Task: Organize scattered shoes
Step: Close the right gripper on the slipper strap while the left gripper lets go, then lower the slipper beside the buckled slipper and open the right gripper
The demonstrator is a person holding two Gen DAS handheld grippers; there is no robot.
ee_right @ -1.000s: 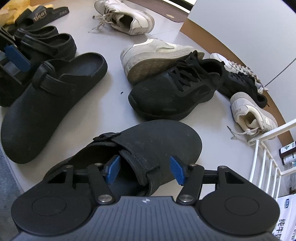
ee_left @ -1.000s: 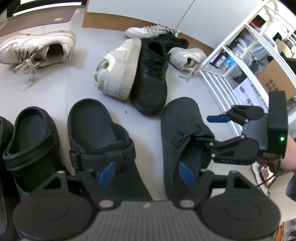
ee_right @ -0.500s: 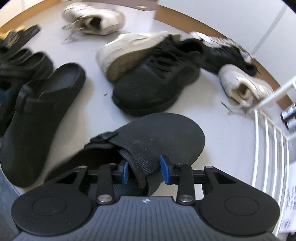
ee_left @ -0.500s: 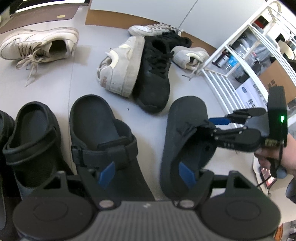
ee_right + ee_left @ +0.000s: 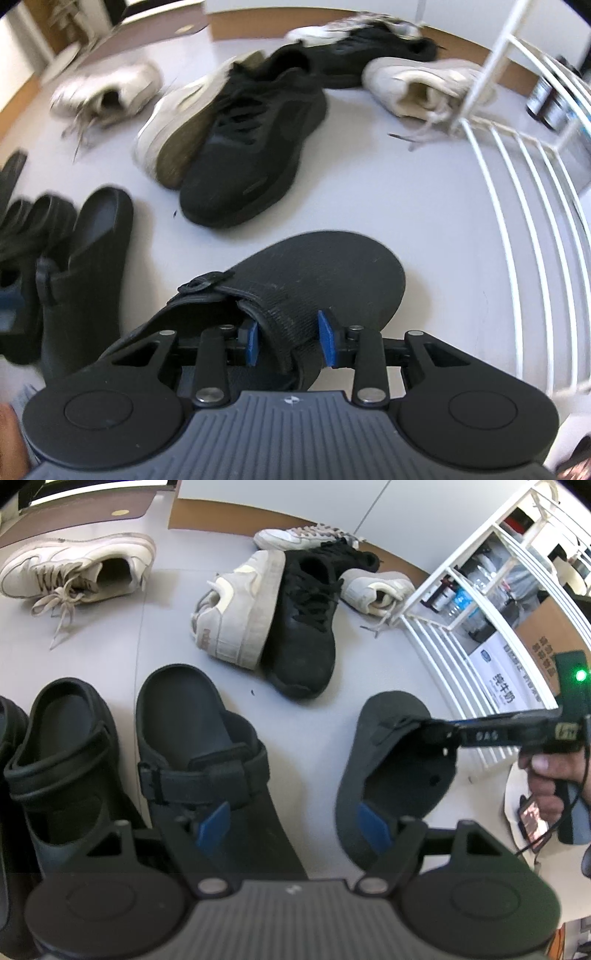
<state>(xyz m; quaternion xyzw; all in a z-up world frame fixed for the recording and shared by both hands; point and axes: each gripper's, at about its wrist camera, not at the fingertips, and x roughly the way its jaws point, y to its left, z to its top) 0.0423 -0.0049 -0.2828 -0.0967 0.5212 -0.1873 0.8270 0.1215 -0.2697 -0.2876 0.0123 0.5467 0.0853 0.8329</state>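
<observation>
My right gripper [image 5: 289,341] is shut on the upper edge of a black clog [image 5: 314,273], one blue pad inside the opening and one outside. In the left wrist view that clog [image 5: 388,768] hangs tipped on its side under the right gripper [image 5: 443,734], which a hand holds from the right. Its matching clog [image 5: 192,731] lies flat to the left beside a black strap sandal [image 5: 55,746]. My left gripper [image 5: 293,823] is open, low over the floor between the two clogs, and holds nothing.
A black sneaker [image 5: 306,627] and a white sneaker [image 5: 240,609] on its side lie together further back, with more shoes behind them. Another white sneaker [image 5: 81,565] lies at the far left. A white wire rack [image 5: 535,221] stands close on the right.
The right gripper's jaws closed onto the clog's upper, then rolled and rose a little, tipping the clog onto its side. The left gripper stayed still and open.
</observation>
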